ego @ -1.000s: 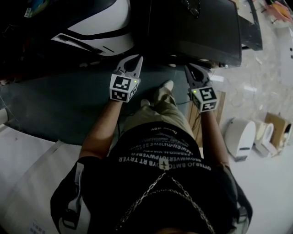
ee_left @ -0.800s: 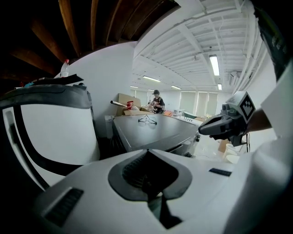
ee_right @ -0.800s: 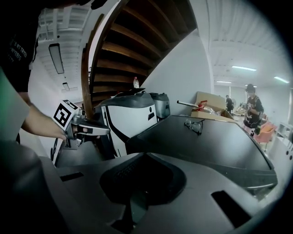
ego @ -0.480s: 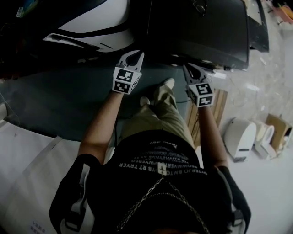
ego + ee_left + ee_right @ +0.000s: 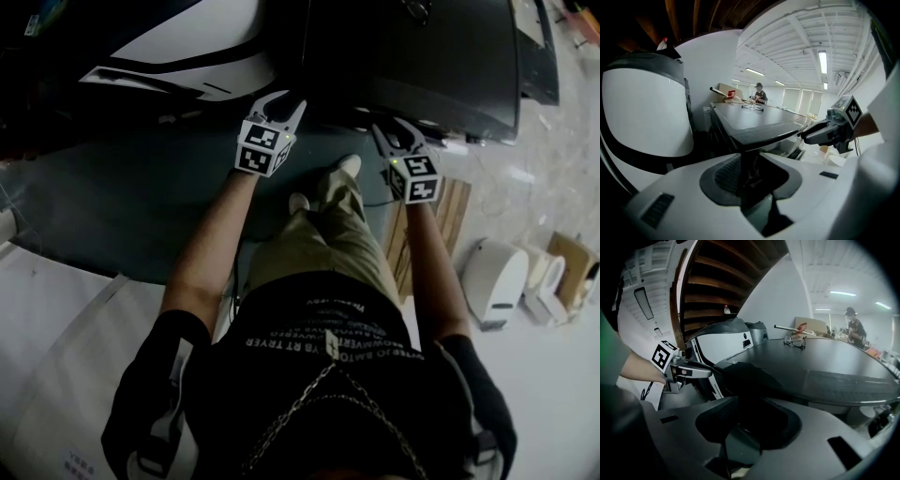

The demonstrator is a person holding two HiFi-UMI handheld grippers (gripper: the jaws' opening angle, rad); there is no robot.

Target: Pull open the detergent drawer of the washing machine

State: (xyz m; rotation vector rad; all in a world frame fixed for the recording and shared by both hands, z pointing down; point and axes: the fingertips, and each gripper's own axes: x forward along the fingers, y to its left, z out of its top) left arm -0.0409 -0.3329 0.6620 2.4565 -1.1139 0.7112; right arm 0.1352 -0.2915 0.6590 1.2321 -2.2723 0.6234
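The washing machine [image 5: 412, 56] is a dark box with a flat black top [image 5: 754, 122] [image 5: 825, 366], straight ahead of me. Its front is in shadow and I cannot make out the detergent drawer. My left gripper [image 5: 281, 100] is at the machine's near left corner, and that corner shows between its white jaws [image 5: 750, 187] without touching them. My right gripper [image 5: 392, 129] is at the front edge further right. Both sets of jaws are opening, and neither grips anything [image 5: 750, 427]. Each gripper view shows the other gripper alongside: the right gripper [image 5: 825, 133] and the left gripper [image 5: 693, 370].
A white-and-black rounded appliance [image 5: 187, 47] stands directly left of the machine. A pair of glasses [image 5: 794, 341] lies on the machine's top. On the floor to the right are a wooden pallet [image 5: 450, 216], white devices [image 5: 492, 277] and a cardboard box [image 5: 567, 253]. A person [image 5: 759, 92] sits far behind.
Both grippers have moved forward to the machine's front edge. Their jaws, shut in the earlier frames, now stand apart.
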